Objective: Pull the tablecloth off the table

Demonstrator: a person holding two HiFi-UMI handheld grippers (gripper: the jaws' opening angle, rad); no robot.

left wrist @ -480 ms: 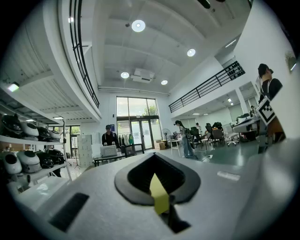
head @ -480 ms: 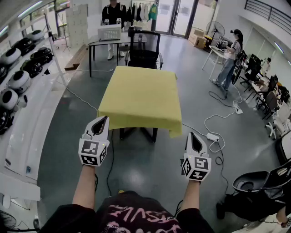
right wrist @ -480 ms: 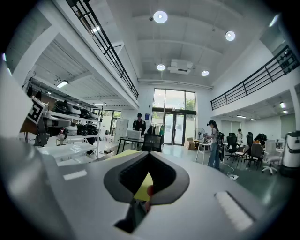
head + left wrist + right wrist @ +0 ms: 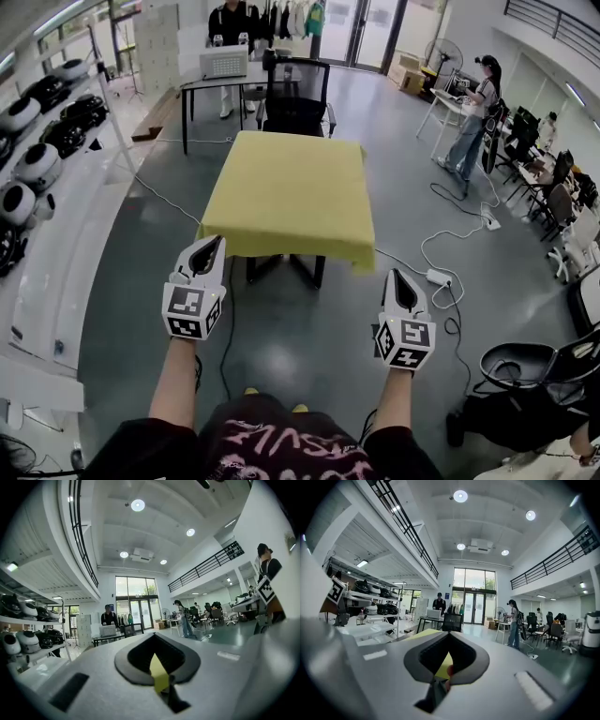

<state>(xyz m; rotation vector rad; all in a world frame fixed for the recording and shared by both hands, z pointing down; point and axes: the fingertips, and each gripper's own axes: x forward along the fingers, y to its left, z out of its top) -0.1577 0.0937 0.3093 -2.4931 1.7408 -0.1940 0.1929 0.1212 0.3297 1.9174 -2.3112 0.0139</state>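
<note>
Both claws are pinched closed and carry nothing. The left claw (image 4: 214, 246) and right claw (image 4: 397, 279) hover side by side over bare floor, tips aimed ahead. The yellow tablecloth (image 4: 291, 192) lies ahead of them, roughly centred between the two and well apart from either tip. It is draped over the surface (image 4: 320, 272), with its near hem hanging toward me.

I read this as the approach, with no grasp made yet. To do it well I would bring both claws forward to that near hem, spreading their jaws before they arrive, and take one near corner each. The right claw would go for the drooping corner (image 4: 362, 264) ahead of it. A level, even draw back toward me should then slide the cloth off without snagging.

The cloth's long axis runs straight away from the claws, and its short near edge sits square across their line. Beyond its far end stands a black office chair (image 4: 298, 98).
</note>
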